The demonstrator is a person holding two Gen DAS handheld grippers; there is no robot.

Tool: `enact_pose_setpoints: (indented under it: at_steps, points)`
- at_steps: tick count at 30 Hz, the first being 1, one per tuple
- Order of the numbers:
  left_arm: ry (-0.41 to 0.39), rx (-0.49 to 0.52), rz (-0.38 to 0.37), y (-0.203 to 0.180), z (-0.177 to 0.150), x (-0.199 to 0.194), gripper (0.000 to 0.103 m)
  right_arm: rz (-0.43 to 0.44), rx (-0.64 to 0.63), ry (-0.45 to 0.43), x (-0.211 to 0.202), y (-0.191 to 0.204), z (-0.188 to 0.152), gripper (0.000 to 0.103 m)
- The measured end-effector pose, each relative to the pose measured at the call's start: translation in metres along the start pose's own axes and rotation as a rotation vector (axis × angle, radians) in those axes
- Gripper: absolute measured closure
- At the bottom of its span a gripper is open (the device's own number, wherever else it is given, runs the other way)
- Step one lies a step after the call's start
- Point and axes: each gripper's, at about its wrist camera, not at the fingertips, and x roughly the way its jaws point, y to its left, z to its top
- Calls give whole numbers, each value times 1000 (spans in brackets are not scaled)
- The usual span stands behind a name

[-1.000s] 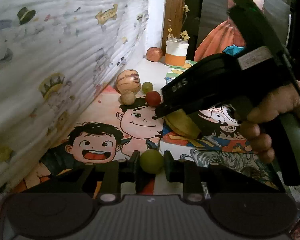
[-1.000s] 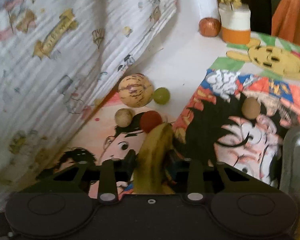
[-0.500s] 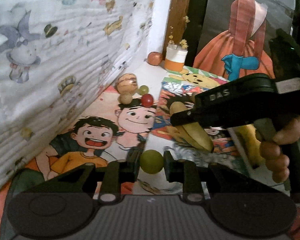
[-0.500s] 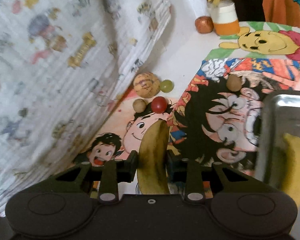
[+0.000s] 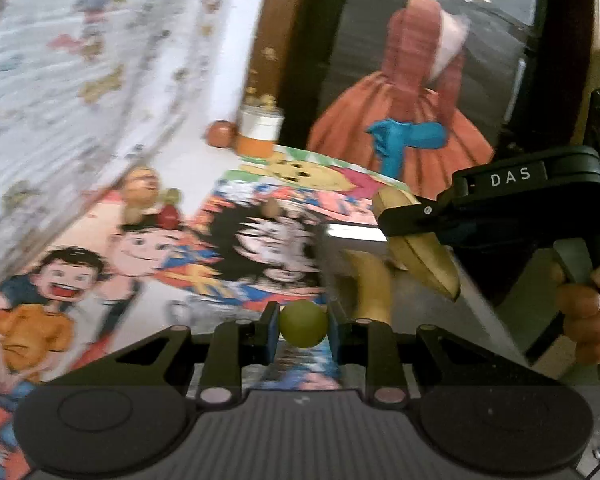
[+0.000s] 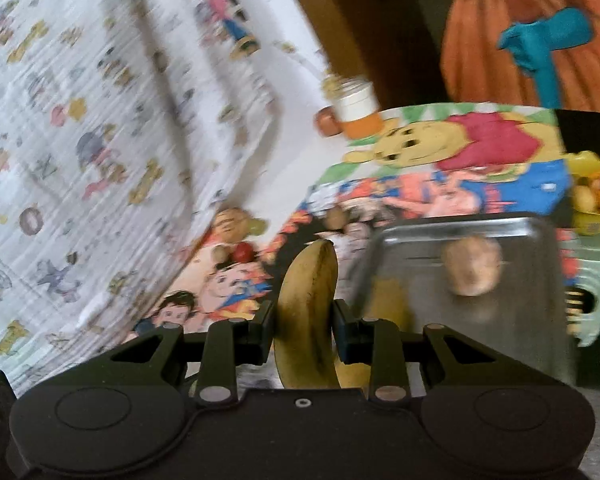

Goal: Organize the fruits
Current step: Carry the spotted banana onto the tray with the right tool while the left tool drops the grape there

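Far left: loose fruits (image 6: 236, 240) cluster by the curtain, uncollected | left gripper (image 5: 303, 322) pinches a green fruit (image 5: 303, 323), carried clear above the bench | right gripper (image 6: 304, 320) clamps a banana (image 6: 306, 312) mid-length, likely for balance | right: steel tray (image 6: 460, 228) holds a banana and a tan fruit; its near rim needs clearing, with open room inside.

I count two bananas (image 6: 308, 312) (image 6: 388, 304), two green round fruits (image 5: 303, 323) (image 5: 171, 197), one red fruit (image 6: 243, 252), one metal tray (image 6: 480, 224).
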Motion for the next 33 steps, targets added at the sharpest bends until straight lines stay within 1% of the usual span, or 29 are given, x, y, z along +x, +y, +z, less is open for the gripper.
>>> enact_pose_setpoints:
  at_steps: [6,12,19,33]
  points:
    - [35,37,-60,-36,-11,16,76,-61,38,3,-9,-41,-10,71]
    - [72,65,-83,-54,-22,28,76,-97,58,28,1,-65,-23,71]
    - [104,77,-94,-61,-30,38,76,-117,50,60,16,-70,-31,71]
    - [126,102,-65,-63,-36,51,75,-142,41,76,28,-72,-36,70]
